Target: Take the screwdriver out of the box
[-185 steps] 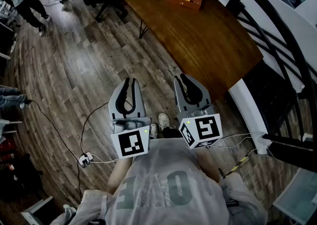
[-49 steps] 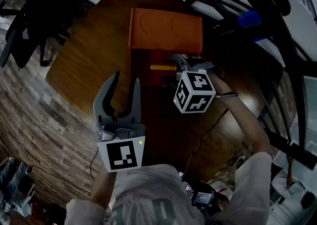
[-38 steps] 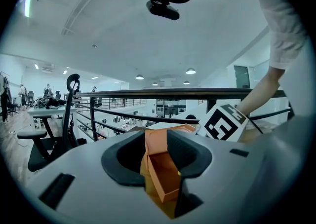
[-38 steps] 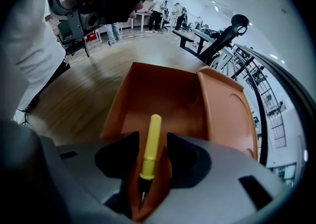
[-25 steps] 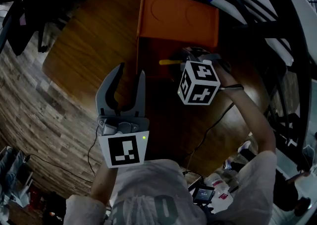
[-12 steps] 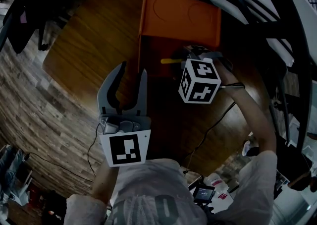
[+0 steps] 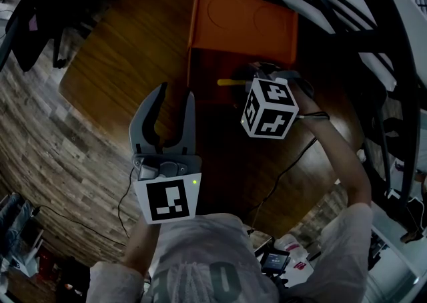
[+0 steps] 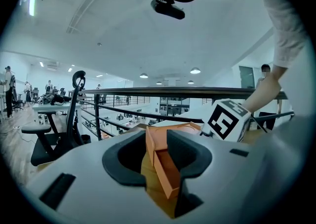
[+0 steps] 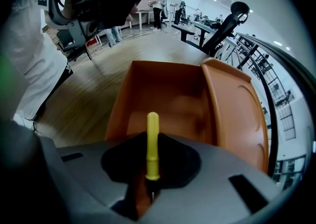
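Over the wooden table (image 7: 127,48), the left gripper (image 7: 175,93) hangs with jaws spread, gripping nothing. Beyond it, the right gripper (image 9: 149,191) is clenched on the yellow-handled screwdriver (image 9: 152,141) inside the open orange box (image 9: 170,92), handle jutting past the jaws.

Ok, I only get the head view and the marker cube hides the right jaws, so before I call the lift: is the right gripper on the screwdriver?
Observer: Yes, the right gripper is shut on the screwdriver.
Operator: Gripped where?
Observer: At the dark neck, with the whole yellow handle sticking out past the jaws.
Operator: Left gripper gripping the box?
Observer: No, the left gripper is open; the orange box only shows through the gap.
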